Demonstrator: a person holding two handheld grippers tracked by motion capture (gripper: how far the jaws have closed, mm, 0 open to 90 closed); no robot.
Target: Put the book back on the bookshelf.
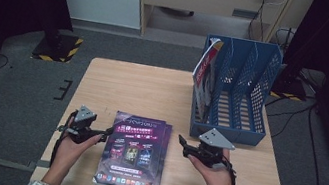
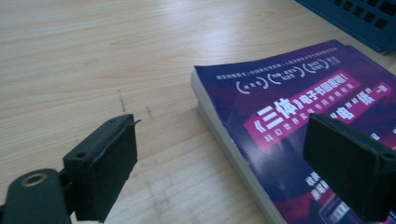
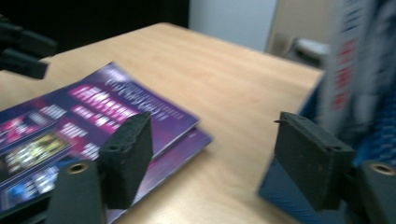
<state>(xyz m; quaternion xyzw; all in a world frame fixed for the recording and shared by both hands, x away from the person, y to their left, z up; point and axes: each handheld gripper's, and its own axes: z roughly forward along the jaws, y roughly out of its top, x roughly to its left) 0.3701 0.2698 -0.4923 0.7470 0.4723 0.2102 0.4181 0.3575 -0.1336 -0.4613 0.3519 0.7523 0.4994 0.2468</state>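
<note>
**Two grippers close in on the magazine stack**

High view puts the wooden table [image 1: 138, 88] in the middle of the frame. A stack of purple magazines [image 1: 134, 156] lies flat at lower centre, and the blue file rack [image 1: 243, 93] stands at the upper right of the tabletop with one magazine already upright [image 1: 204, 74] in its left slot. The left gripper [image 1: 105, 134] sits just beside the stack's left edge, jaws apart and holding nothing. The right gripper [image 1: 182, 143] hovers to the right of the stack, between it and the rack, also empty.

Left gripper view looks along its two black jaws at the bottom of the frame. They stand wide open, one over bare wood at lower left, the other over the cover at lower right, so the near corner of the magazines [image 2: 299, 116] lies between them without either pad touching it. At least two copies are stacked, their edges slightly offset.

Right gripper view is blurred. Its jaws stand apart with nothing gripped; the magazines [image 3: 93, 121] lie at left, the rack's blue wall [image 3: 373, 121] at right.

By my judgement the step in hand is picking up the top copy. To do it well, the left jaw should slide under the top cover alone, at the offset edge, not bite both copies. The right gripper should come level with the opposite edge before closing, so the magazine lifts flat and does not sag or drag its neighbour.
</note>
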